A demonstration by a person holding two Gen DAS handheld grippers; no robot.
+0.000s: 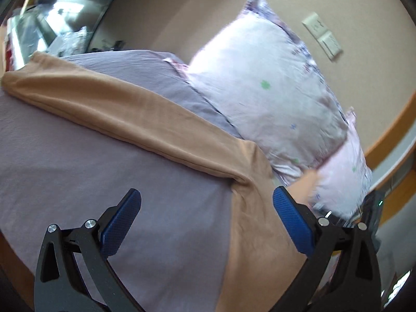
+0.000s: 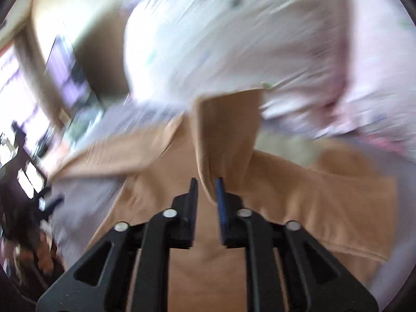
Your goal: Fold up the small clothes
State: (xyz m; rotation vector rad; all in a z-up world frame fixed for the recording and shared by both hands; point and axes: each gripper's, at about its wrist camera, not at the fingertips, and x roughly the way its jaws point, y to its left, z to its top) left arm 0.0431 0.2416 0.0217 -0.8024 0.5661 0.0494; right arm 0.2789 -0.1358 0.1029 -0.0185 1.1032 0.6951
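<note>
A tan long-sleeved top [image 1: 145, 122] lies on the lilac bed sheet [image 1: 78, 171], one sleeve stretched out to the far left. My left gripper [image 1: 206, 195] is open and empty, hovering above the sheet beside the top's body. In the blurred right wrist view my right gripper [image 2: 206, 182] is shut on a fold of the tan top [image 2: 226, 135] and holds it lifted above the rest of the garment.
Two pale floral pillows [image 1: 265, 88] lean against the beige wall [image 1: 182, 7] just behind the top; they show in the right wrist view [image 2: 234, 33] too. A wall switch plate [image 1: 322, 35] is on the right. A wooden bed frame [image 1: 390, 130] curves at far right.
</note>
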